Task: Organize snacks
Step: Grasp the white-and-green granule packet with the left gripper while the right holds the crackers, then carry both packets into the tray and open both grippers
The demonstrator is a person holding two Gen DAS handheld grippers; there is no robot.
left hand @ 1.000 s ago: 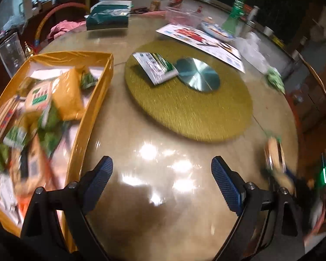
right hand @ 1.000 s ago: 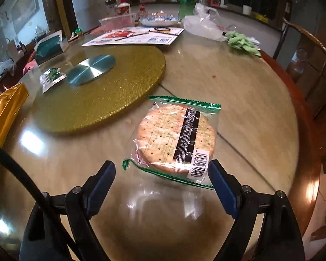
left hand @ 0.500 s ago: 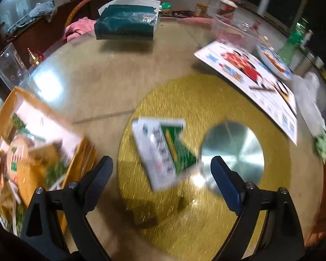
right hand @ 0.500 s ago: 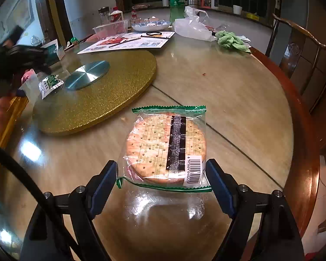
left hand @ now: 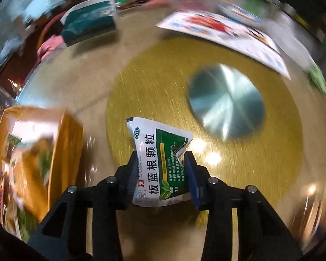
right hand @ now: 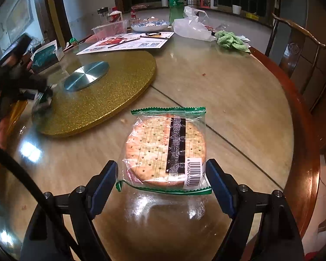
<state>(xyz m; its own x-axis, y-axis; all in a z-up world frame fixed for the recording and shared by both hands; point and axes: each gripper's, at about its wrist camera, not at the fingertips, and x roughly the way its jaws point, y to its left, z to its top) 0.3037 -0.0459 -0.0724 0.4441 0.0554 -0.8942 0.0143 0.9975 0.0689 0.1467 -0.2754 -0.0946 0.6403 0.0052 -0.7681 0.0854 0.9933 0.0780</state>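
Round glossy surface [right hand: 228, 100], slippery-looking, carrying a gold turntable [right hand: 119, 87]. Yellow tray [left hand: 69, 143] of snacks at the left edge. Cracker pack [right hand: 166, 150] lying flat on the surface between the spread, untouching fingers of the right gripper [right hand: 163, 181]: light, stiff, likely brittle, best pinched across its edges. Green-white sachet [left hand: 160, 163] over the turntable's near rim, crumpling in the left gripper [left hand: 160, 174], fingers just closed onto its sides: soft, light.

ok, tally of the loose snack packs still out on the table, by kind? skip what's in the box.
White-and-green granule sachet: 1, pinched in the left tongs.
Clear cracker pack: 1, flat on the table, between the open right tongs.
Total: 2.
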